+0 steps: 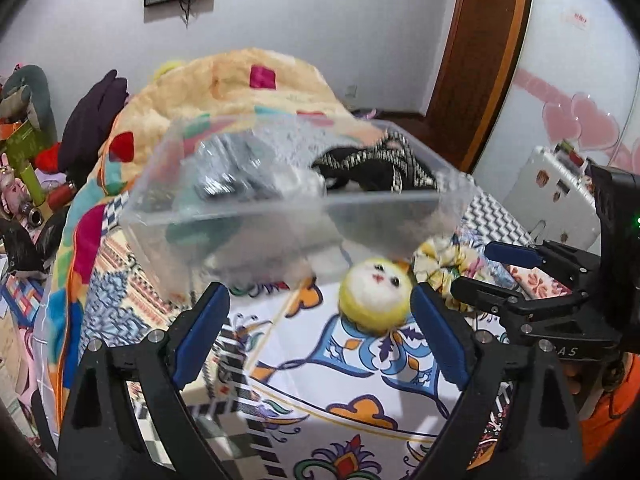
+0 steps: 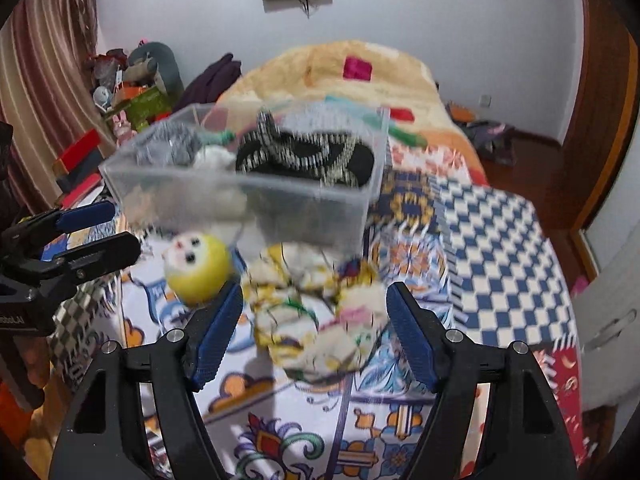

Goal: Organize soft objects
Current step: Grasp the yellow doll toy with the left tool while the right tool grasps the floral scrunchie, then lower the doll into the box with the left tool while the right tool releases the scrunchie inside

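Note:
A clear plastic bin (image 1: 280, 216) stands on the patterned bedspread; it holds a black-and-white patterned cloth (image 1: 380, 168) and grey soft items (image 1: 236, 172). In front of it lie a round yellow plush with a white face (image 1: 376, 292) and a floral scrunchie (image 1: 444, 260). My left gripper (image 1: 320, 320) is open, the plush just inside its right finger. In the right wrist view the bin (image 2: 248, 200), the plush (image 2: 198, 268) and the scrunchie (image 2: 316, 316) show again. My right gripper (image 2: 314, 328) is open with the scrunchie between its fingers.
A fluffy orange blanket (image 2: 340, 68) is heaped behind the bin. A blue-white checked cloth (image 2: 492, 248) covers the bed's right side. Cluttered toys and boxes (image 2: 128, 92) stand at the left. A wooden door frame (image 1: 484, 60) and a white case (image 1: 556, 196) are at the right.

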Available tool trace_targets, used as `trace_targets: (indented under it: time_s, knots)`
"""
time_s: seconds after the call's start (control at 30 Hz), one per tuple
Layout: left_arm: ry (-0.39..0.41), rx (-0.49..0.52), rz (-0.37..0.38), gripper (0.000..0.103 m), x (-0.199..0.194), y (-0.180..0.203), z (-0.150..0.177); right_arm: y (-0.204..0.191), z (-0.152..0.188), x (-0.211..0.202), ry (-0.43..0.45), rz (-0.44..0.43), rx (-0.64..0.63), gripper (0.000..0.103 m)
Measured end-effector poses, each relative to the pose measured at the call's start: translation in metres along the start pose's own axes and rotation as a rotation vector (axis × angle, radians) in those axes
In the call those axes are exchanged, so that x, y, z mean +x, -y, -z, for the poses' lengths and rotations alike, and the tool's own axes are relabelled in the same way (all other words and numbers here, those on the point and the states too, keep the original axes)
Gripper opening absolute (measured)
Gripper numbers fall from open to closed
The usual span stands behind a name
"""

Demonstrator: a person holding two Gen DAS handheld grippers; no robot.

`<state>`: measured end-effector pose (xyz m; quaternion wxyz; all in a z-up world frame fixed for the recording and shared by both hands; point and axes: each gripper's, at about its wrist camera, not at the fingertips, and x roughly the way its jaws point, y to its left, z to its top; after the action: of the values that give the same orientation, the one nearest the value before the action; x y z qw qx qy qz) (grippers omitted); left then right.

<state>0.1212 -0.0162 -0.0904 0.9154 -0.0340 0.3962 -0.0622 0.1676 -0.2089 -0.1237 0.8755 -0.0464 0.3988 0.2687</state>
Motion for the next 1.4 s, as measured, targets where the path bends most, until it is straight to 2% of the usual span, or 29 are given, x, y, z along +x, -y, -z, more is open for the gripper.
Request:
trace_targets:
  time_s: [0.13,0.23,0.3,0.37,0.4,0.47,0.6,0.83,1.0,1.4]
  knots:
    - [-0.042,-0.001,0.024,0.092,0.010,0.011,0.002,0.004,0.006,0.006,-0.029,-0.008,0.017,0.071]
    - [-0.059,0.013,0.025,0.083,0.016,0.022,0.000,0.005,0.012,0.009,-0.044,-0.012,0.026,0.069]
    - [-0.081,0.019,0.037,0.071,0.021,0.029,-0.001,0.005,0.014,0.009,-0.043,-0.004,0.023,0.056]
    - [-0.099,0.021,0.049,0.062,0.026,0.033,-0.001,0.008,0.016,0.008,-0.041,-0.015,0.033,0.048]
    - [-0.105,0.031,0.042,0.054,0.028,0.036,-0.001,0.009,0.016,0.007,-0.036,-0.013,0.040,0.042]
    - [-0.104,0.047,0.039,0.045,0.029,0.039,0.000,0.011,0.018,0.004,-0.030,-0.013,0.053,0.031]
    - [-0.086,0.063,0.036,0.043,0.026,0.041,0.002,0.015,0.020,-0.003,-0.014,-0.023,0.068,0.022]
    - [-0.053,0.035,0.065,0.043,0.014,0.028,0.006,0.010,0.022,-0.025,0.040,-0.038,0.038,0.021]
    - [0.000,0.032,0.058,0.043,-0.003,0.024,0.004,0.000,0.020,-0.044,0.085,-0.038,0.012,0.021]
    - [0.166,0.032,0.018,0.043,-0.049,0.005,-0.027,-0.014,-0.023,-0.073,0.223,-0.033,-0.030,0.021]
